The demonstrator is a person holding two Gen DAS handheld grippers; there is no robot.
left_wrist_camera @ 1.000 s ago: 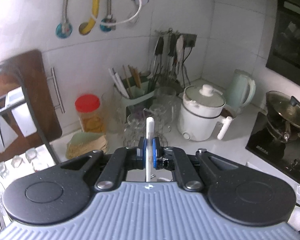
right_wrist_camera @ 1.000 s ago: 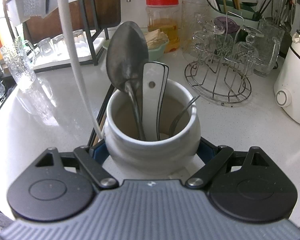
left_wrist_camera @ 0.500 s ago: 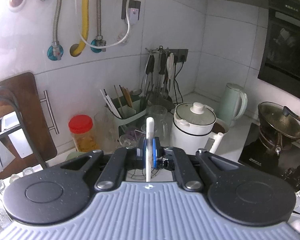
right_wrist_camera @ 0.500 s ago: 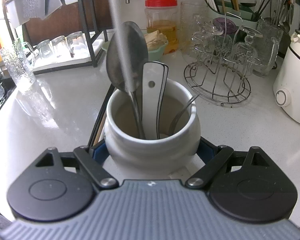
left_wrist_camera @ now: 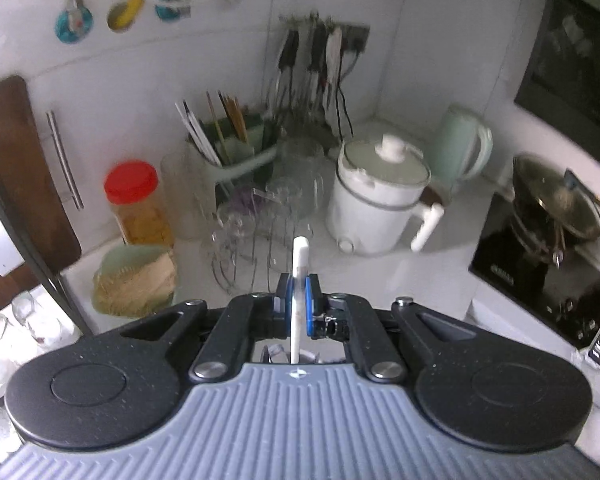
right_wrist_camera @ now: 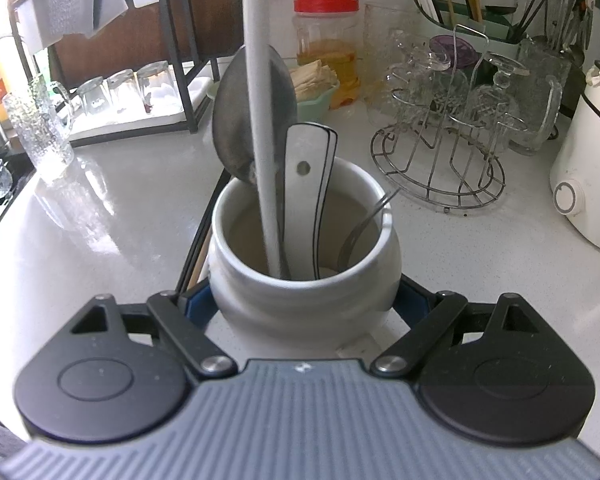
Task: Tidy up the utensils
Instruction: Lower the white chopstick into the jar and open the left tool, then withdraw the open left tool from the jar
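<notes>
A white kitchen surface (right_wrist_camera: 112,240) fills both views. In the right wrist view, the right gripper (right_wrist_camera: 304,304) is clamped around the lower body of a round white ceramic utensil crock (right_wrist_camera: 306,292), its blue pads (right_wrist_camera: 198,304) pressing on both sides of the crock, which stands upright on the surface. Inside the crock stand a large grey metal spoon (right_wrist_camera: 236,120) with its bowl pointing up, a white ceramic soup spoon with a black edge line and a small hole in its handle (right_wrist_camera: 306,168), and a thin metal utensil (right_wrist_camera: 364,224) curving against the right inner wall. A long white stick-like handle (right_wrist_camera: 260,120) comes down from the top of the picture, crosses in front of the metal spoon and reaches into the crock's mouth. In the left wrist view, the left gripper (left_wrist_camera: 297,300) is pinched narrowly on that same slim white handle (left_wrist_camera: 300,264), whose rounded end pokes out just beyond the blue pads. This view is blurred. Beyond the gripper sit a wire rack holding clear glasses (left_wrist_camera: 256,236), a clear jar with a red lid (left_wrist_camera: 134,200), a pale green bowl of light brown sticks (left_wrist_camera: 136,280), a green caddy holding chopsticks (left_wrist_camera: 236,152), a white electric pot with a glass lid (left_wrist_camera: 380,196), a pale green kettle (left_wrist_camera: 462,144) and a lidded dark pan on a black cooktop (left_wrist_camera: 556,204).
</notes>
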